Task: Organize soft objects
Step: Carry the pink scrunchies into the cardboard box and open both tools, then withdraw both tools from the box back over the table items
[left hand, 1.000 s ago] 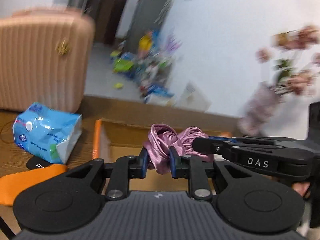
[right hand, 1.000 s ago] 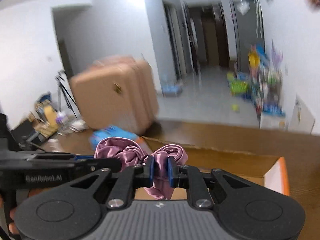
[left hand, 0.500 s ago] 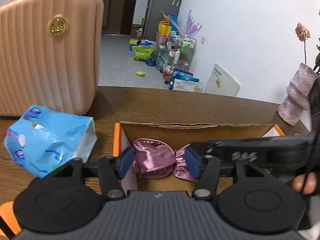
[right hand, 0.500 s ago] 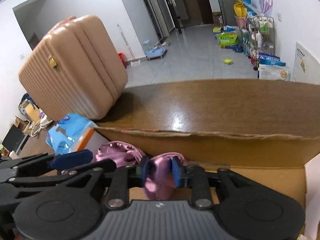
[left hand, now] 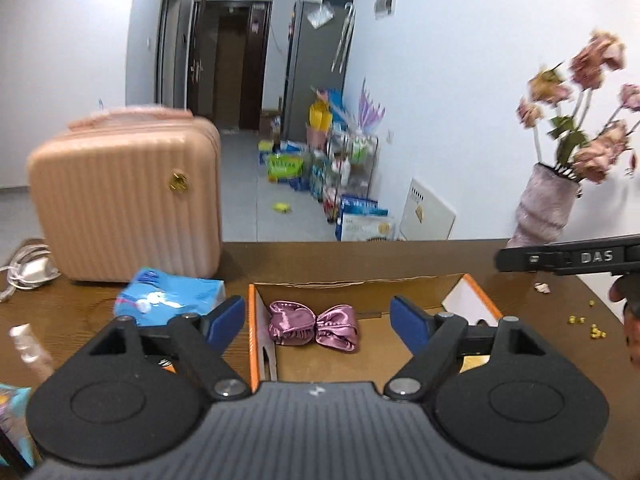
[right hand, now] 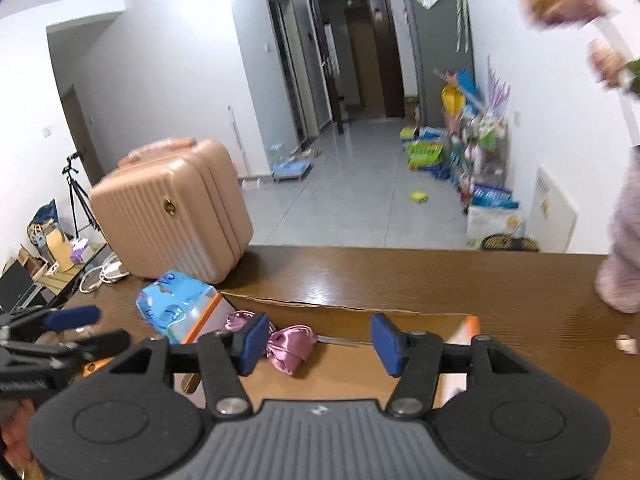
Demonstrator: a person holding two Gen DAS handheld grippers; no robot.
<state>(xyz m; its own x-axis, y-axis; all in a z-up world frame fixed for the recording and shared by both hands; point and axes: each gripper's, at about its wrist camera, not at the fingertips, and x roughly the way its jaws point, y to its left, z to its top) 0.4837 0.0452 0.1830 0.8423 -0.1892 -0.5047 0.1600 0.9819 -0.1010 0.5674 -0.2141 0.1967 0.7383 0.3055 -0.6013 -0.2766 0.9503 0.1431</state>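
The pink satin scrunchie (left hand: 313, 328) lies on the floor of the open orange-edged cardboard box (left hand: 252, 336) on the brown wooden bench (right hand: 400, 276). Both the left gripper (left hand: 316, 320) and right gripper (right hand: 320, 344) have their blue-padded fingers spread wide, holding nothing. In the right wrist view one finger hides part of the scrunchie; the blue tissue pack (left hand: 168, 294) sits just beside the box, partly hidden in the left wrist view.

On the worktop (left hand: 360, 256) an open cardboard box (left hand: 356, 286) holds the satin scrunchie (left hand: 314, 328) near its left wall. A tissue pack (left hand: 168, 296) lies just left of the box, a suitcase (left hand: 124, 200) behind it, a vase (left hand: 544, 208) far right.
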